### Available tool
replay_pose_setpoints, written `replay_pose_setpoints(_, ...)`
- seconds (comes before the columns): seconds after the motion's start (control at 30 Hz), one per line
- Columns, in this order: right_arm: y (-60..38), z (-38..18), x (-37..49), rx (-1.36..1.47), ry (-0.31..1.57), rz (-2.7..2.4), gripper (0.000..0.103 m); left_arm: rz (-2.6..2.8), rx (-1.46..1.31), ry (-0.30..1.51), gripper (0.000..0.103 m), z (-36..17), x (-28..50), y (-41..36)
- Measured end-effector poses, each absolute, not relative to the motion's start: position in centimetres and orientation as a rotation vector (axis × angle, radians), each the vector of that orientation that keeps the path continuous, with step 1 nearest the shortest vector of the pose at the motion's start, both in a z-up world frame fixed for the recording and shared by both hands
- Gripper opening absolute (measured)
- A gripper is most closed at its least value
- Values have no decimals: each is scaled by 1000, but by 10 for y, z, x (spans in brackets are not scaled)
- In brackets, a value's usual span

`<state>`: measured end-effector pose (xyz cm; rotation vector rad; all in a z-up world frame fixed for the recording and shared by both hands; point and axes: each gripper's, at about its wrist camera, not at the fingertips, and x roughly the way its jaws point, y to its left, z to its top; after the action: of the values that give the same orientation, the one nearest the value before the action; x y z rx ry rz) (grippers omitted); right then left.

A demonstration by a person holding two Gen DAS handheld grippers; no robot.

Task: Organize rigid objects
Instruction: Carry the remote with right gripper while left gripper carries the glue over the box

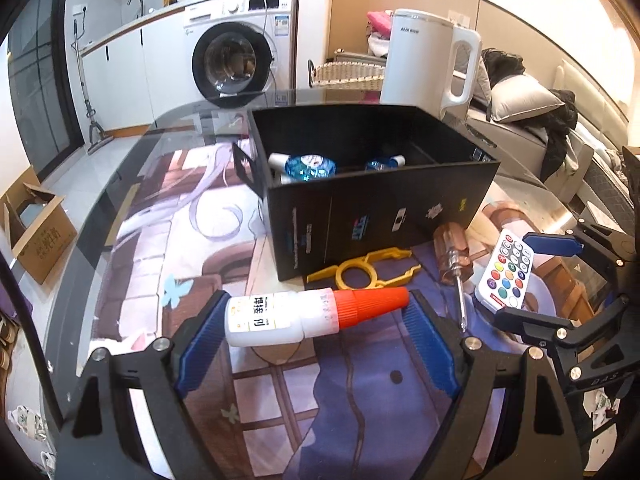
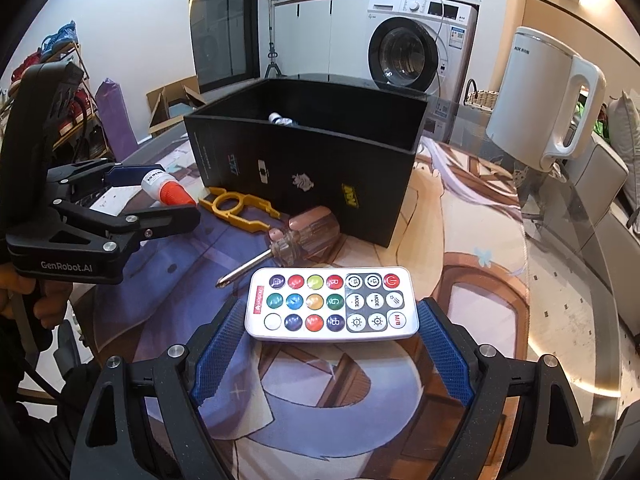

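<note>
Left gripper (image 1: 316, 320) jaws spread, glue bottle (image 1: 296, 316) lying crosswise between them, long axis spanning pad to pad. Right gripper (image 2: 328, 332) jaws spread around remote (image 2: 332, 304), also crosswise on worktop. Black box (image 1: 380, 204) just beyond both.

The white remote (image 2: 332, 304) lies between the right gripper's (image 2: 332, 346) spread blue pads (image 2: 218, 344); a screwdriver (image 2: 280, 246) lies at its eleven o'clock. The black box (image 2: 304, 172) stands at twelve; the left gripper (image 2: 158, 196), at nine, brackets a red-capped bottle (image 2: 166, 188).
</note>
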<state>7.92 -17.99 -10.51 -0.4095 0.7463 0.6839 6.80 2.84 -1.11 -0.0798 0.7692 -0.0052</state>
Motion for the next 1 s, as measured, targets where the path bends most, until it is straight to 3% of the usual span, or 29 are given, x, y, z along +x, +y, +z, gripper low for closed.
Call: replay_pose_setpoints(1.0,-194,-57,68,-314,528,686,88,-26,-27,563,86,31,53,19)
